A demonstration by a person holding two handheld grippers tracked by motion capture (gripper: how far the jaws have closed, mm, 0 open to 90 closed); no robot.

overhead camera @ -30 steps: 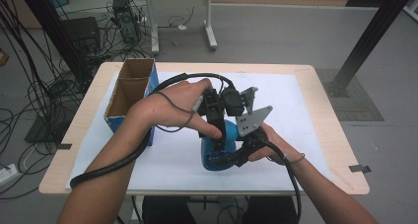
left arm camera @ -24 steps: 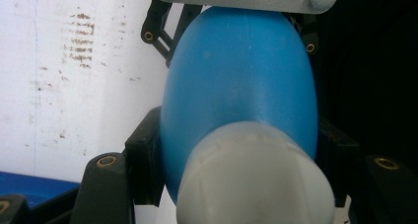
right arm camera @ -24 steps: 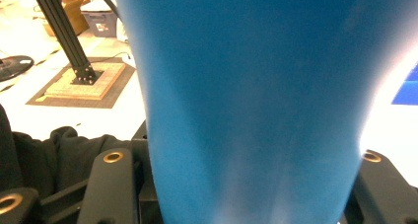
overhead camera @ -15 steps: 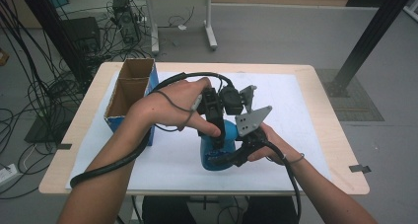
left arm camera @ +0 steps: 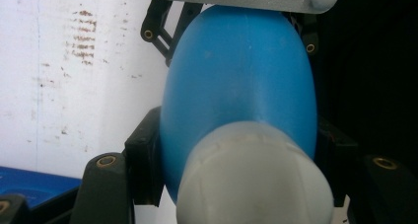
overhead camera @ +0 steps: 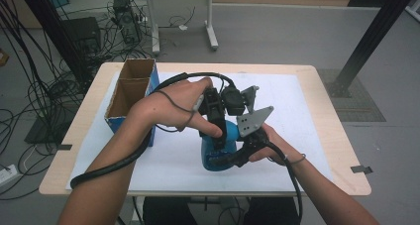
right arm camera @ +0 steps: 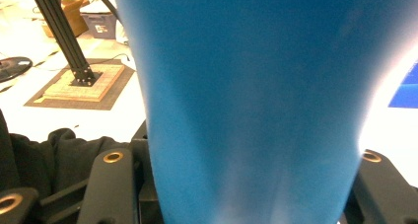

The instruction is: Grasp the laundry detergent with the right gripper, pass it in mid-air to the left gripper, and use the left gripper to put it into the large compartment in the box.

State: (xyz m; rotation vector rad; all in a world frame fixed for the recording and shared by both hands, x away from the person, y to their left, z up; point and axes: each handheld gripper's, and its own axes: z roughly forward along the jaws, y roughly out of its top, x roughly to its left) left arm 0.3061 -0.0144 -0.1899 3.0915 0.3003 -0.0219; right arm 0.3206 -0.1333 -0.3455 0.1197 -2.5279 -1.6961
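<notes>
Blue bottle [overhead camera: 218, 148] near the surface's [overhead camera: 317, 136] front edge, held between both tools. Left tool [left arm camera: 236, 150] clamps the neck below the grey cap [left arm camera: 254, 177]; right tool [right arm camera: 246, 184] clamps the body. Plastic looks light, smooth, likely slippery; neck gives surest hold.

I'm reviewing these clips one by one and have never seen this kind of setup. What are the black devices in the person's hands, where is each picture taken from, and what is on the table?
A person holds a hand-operated clamp in each hand: the left gripper and the right gripper. The high view looks down from above the table. The other two pictures come from cameras riding on each gripper, looking along its jaws. Both grippers clamp a blue bottle with a pale grey cap; the left gripper view shows that cap close up, and the right gripper view shows the bottle's blue body. The bottle sits over a white sheet. An open cardboard box with blue sides stands at the left.
</notes>
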